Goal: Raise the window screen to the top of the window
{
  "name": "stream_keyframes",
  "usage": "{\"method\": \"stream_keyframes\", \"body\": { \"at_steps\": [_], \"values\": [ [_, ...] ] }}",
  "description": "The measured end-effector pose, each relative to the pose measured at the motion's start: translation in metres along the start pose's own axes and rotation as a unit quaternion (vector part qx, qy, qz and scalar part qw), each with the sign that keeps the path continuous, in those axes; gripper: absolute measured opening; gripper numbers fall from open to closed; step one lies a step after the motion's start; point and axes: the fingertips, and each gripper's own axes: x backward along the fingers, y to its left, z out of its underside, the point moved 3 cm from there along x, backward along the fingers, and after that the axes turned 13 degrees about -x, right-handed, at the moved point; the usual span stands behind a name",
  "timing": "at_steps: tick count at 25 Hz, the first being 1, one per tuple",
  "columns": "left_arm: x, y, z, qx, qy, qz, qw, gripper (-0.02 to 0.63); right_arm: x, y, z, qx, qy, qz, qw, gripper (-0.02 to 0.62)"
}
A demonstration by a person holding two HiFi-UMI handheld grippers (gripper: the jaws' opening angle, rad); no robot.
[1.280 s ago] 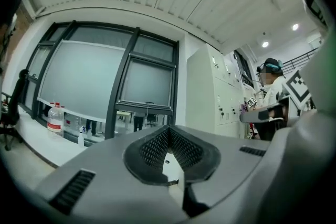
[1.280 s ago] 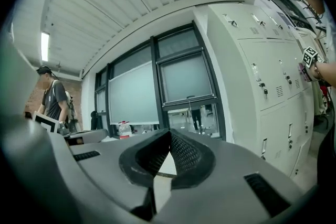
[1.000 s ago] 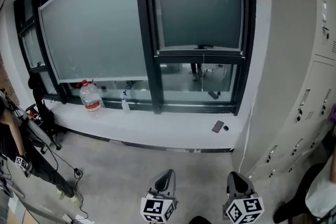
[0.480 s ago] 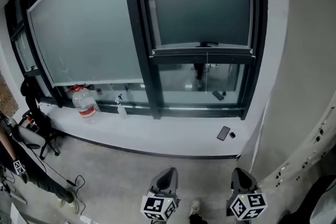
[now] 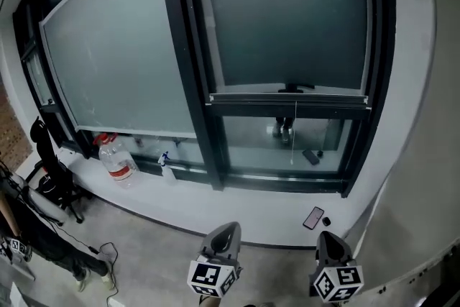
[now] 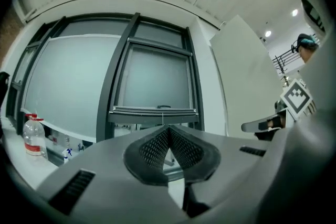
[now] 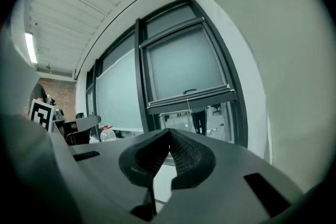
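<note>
Across the top of the head view, from nine o'clock round to two, stands the tall black-framed window point(image 5: 188, 83). Its right-hand bay, at about one o'clock, carries the grey mesh window screen point(image 5: 287, 18), drawn down over roughly the upper two thirds of that bay, with clear glass below. The mesh is probably light, soft and easily creased or torn, so it is no place for a grip.

The screen's dark bottom rail point(image 5: 287, 101) looks stiff and spans the bay, so it should bear the lift. Taken at its middle it would likely rise level; taken near one end it may tilt and bind in the side tracks.

Down at six o'clock, well apart from the window, the left gripper point(image 5: 224, 230) and the right gripper point(image 5: 325, 239) both have their jaws pressed together on nothing.

On the rail's middle sits a small dark handle point(image 5: 293, 88), the likeliest hold. A thin pull cord point(image 5: 295, 127) hangs below it, limp and probably slippery.
</note>
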Motion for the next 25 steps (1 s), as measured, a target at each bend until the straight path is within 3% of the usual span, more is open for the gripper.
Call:
{"method": "stream_keyframes", "body": {
  "at_steps": [12,20,25],
  "values": [
    [-0.125,0.012,0.040,0.010,0.009,0.030,0.9995,0.003,-0.092,-0.071,-0.025,0.001,-0.003,0.044,0.999,0.006],
    [-0.282,0.081,0.043,0.024,-0.039,0.006,0.9989,0.003,-0.238,-0.106,-0.108,0.050,-0.056,0.037,0.996,0.006],
    [-0.362,0.104,0.036,-0.021,-0.048,0.022,0.9984,0.003,-0.310,-0.112,-0.145,0.077,-0.071,0.026,0.994,0.006]
  ]
}}
